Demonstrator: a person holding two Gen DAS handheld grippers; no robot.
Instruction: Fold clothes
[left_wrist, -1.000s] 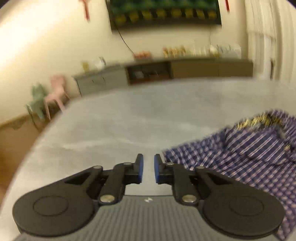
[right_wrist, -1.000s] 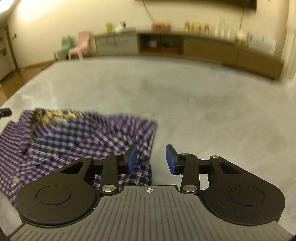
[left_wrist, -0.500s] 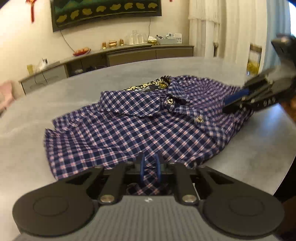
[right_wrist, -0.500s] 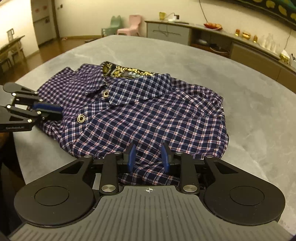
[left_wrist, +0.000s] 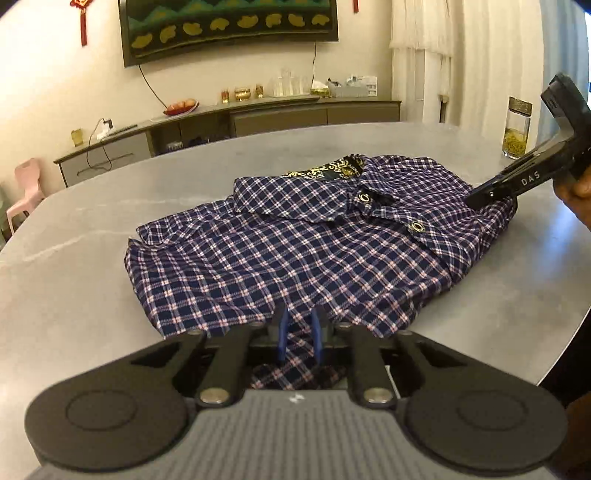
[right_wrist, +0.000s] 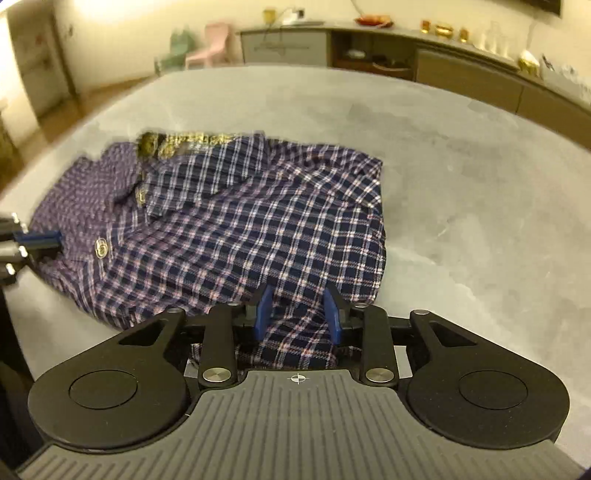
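Shirt (left_wrist: 295, 251) lies folded on gray surface (left_wrist: 92, 229); left gripper (left_wrist: 298, 334) now pinches its near edge; right gripper (right_wrist: 297, 314), jaws wider than 0.5 s ago, prob. letting go; fold nearly done.

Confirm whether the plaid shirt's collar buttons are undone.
No: in the left wrist view both round buttons on the plaid shirt sit fastened along its closed front.

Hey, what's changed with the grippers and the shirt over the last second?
Both grippers moved from beside the plaid shirt to its edges. The left gripper closed on fabric; the right gripper has cloth between jaws now wider than half a second ago. The shirt remains on the grey table.
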